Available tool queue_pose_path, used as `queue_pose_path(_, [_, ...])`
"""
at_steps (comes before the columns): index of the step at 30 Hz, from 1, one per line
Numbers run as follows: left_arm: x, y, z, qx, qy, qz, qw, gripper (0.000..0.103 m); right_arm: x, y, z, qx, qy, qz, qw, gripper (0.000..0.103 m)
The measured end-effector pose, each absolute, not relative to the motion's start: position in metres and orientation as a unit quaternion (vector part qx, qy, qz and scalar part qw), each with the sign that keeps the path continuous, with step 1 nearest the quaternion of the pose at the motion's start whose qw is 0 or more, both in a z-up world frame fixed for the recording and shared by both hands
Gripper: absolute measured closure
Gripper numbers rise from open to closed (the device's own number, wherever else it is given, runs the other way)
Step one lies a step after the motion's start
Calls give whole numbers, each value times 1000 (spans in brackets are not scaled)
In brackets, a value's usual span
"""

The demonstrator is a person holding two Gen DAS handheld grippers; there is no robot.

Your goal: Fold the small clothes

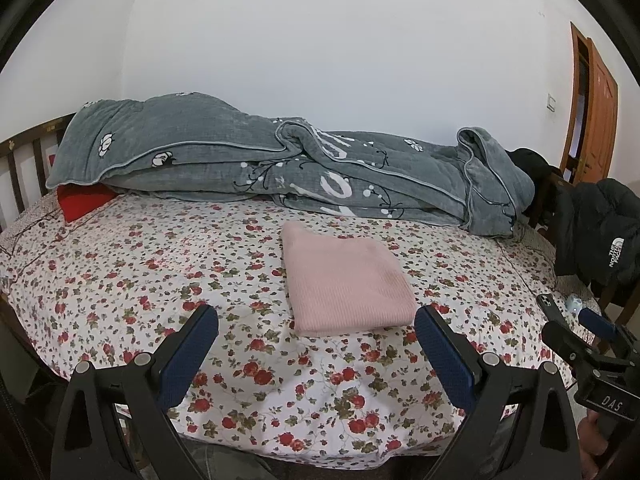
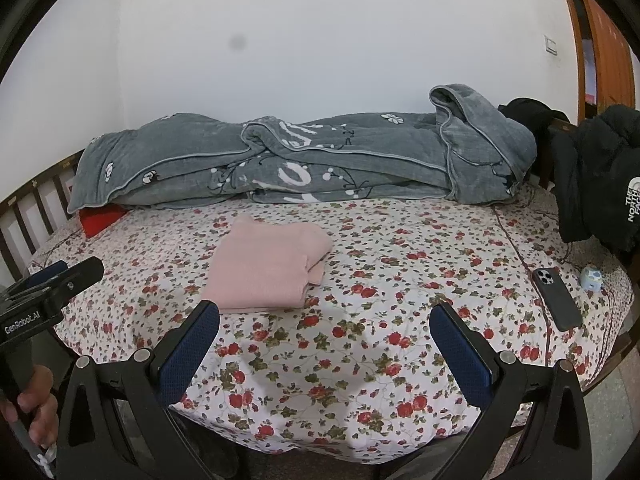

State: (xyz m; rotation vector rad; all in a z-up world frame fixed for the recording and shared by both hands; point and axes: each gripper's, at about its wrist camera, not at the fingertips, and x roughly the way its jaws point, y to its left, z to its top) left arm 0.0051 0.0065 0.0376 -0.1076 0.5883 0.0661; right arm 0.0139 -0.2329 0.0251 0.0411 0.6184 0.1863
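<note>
Two tools, left (image 1: 316,322) and right (image 2: 324,320), spread, one folded pink garment (image 1: 346,278)

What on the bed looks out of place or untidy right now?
The folded pink knit garment is mostly square, but a small flap pokes out at its right edge in the right wrist view. A black smartphone and a small pale blue object lie near the floral bedsheet's right edge.

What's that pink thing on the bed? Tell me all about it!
It is a pale pink garment, soft and fine-ribbed like knitwear, folded into a neat flat rectangle. In the right wrist view a small folded bit pokes out at one side. It lies alone on the flowery bedsheet, in front of the grey quilt. Neither gripper touches it.
</note>
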Motion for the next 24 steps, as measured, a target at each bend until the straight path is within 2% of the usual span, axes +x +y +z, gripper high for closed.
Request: queue_pose_path(24, [13,4,34,-50,289,22,956,3,16,-232,25,13,291,95,952,0])
